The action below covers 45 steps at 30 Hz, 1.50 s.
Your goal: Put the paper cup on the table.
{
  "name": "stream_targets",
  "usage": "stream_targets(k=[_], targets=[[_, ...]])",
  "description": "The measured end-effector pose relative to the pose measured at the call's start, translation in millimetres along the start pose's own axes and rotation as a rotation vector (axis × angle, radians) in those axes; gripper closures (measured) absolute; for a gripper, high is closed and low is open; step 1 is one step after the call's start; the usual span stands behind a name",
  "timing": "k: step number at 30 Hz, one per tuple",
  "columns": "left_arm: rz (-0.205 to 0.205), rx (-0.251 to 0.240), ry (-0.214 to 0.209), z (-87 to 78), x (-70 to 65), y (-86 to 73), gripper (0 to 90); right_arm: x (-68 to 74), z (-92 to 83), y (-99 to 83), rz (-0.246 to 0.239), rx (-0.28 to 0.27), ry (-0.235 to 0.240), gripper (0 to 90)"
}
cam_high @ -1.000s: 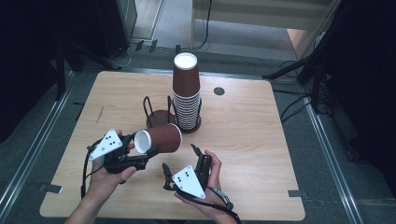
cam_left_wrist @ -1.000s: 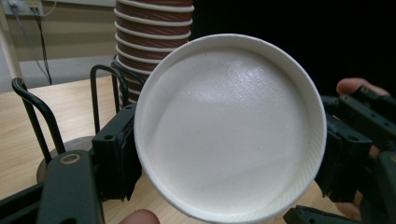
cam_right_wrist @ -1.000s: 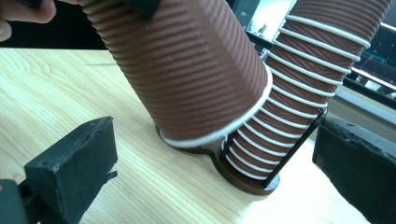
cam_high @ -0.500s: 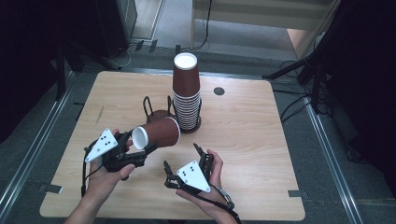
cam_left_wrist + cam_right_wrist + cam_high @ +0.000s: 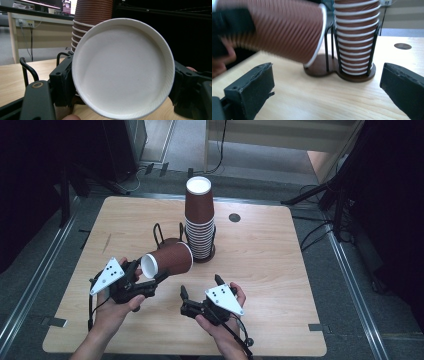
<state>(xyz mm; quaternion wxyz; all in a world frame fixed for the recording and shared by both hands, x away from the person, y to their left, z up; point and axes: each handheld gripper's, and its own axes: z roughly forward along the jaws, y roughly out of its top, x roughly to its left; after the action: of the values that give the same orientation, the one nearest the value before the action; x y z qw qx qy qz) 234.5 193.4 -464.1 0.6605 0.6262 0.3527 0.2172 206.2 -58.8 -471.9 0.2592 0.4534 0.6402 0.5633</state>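
Left tongs (image 5: 150,279) pinch a brown ribbed paper cup with a white inside (image 5: 167,261). The cup lies on its side, lifted off the light wooden worktop (image 5: 280,265), base toward me and to the left, rim pointing toward the stack. In the left gripper view I see its white base disc (image 5: 122,67) filling most of the frame, a black jaw pressed against each side.

Right tongs (image 5: 200,292) are spread wide with nothing between them, low over the near middle of the worktop. In the right gripper view the two black jaws stand far apart at the bottom corners, bare wood between.

A tall stack of brown paper cups (image 5: 200,220) stands upright in a black wire holder on a dark round base (image 5: 167,237), toward the middle of the worktop. The holder has two bays: the stack fills the right one; the left bay's wire loops stand just behind the held cup. From the right gripper view the held cup (image 5: 279,30) is blurred, its rim near the holder's wires (image 5: 332,47); touching or not, I cannot tell.

A small dark round hole (image 5: 234,217) sits in the worktop right of the stack.
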Motion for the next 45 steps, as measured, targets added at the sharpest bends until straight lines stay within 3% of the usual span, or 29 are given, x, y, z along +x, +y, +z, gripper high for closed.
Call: stream_targets(k=[7,12,20,23,27,31,37,42,45], targets=[[0.002,0.001,-0.013,3.1,-2.9,-2.8,23.2,-2.8,-2.5,11.9,0.189,-0.018,-0.059,0.0],[0.002,-0.007,-0.015,4.4,-4.9,-4.0,23.2,2.5,-4.8,18.4,0.274,-0.023,-0.008,0.0],[0.000,-0.025,-0.014,5.7,-6.4,-7.4,23.2,4.9,-4.1,22.8,0.569,-0.014,-0.005,0.0],[0.006,-0.029,-0.017,6.8,-8.5,-9.6,23.2,3.8,-3.4,24.8,0.689,-0.028,0.037,0.0],[0.009,-0.032,-0.024,8.1,-10.1,-11.1,23.2,2.6,-1.0,24.9,0.811,-0.016,0.036,0.0],[0.016,-0.035,-0.022,9.2,-11.3,-13.0,23.2,-0.7,1.7,23.1,0.963,0.010,0.049,0.0],[0.027,-0.038,-0.036,11.8,-15.5,-15.8,23.2,-2.2,5.1,22.3,1.124,0.025,0.090,0.0],[0.039,-0.042,-0.037,13.2,-17.7,-19.0,23.2,-4.2,8.5,21.4,1.280,0.065,0.079,0.0],[0.050,-0.058,-0.040,14.2,-19.9,-21.3,23.2,-3.3,10.0,19.5,1.324,0.075,0.074,0.0]])
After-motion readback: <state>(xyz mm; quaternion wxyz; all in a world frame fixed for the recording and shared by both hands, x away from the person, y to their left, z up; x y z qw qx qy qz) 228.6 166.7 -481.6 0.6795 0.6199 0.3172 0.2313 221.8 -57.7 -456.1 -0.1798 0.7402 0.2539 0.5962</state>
